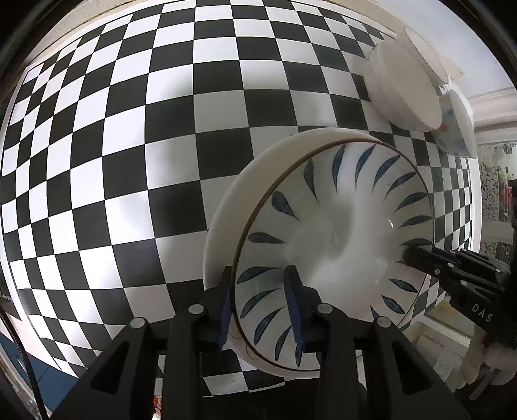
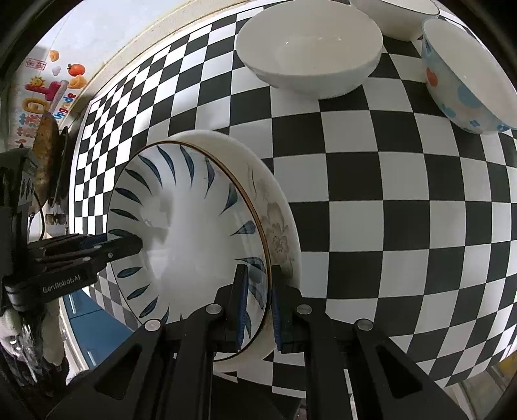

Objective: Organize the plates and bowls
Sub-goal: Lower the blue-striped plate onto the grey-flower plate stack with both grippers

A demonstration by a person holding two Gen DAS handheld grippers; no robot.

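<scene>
A white bowl with blue leaf strokes inside [image 1: 336,232] is held between both grippers above the checkered table. My left gripper [image 1: 260,290] is shut on its near rim, one finger inside, one outside. My right gripper [image 2: 258,290] is shut on the opposite rim of the same bowl [image 2: 194,232]. The right gripper also shows in the left wrist view [image 1: 416,255], and the left gripper in the right wrist view [image 2: 129,247]. A plain white bowl [image 2: 310,48] and a blue-and-orange dotted bowl [image 2: 465,80] stand on the table beyond.
The black-and-white checkered table [image 1: 129,161] fills both views. Another white bowl [image 2: 397,13] stands behind the plain one at the far edge. A wall with colourful stickers [image 2: 51,87] lies at the left of the right wrist view.
</scene>
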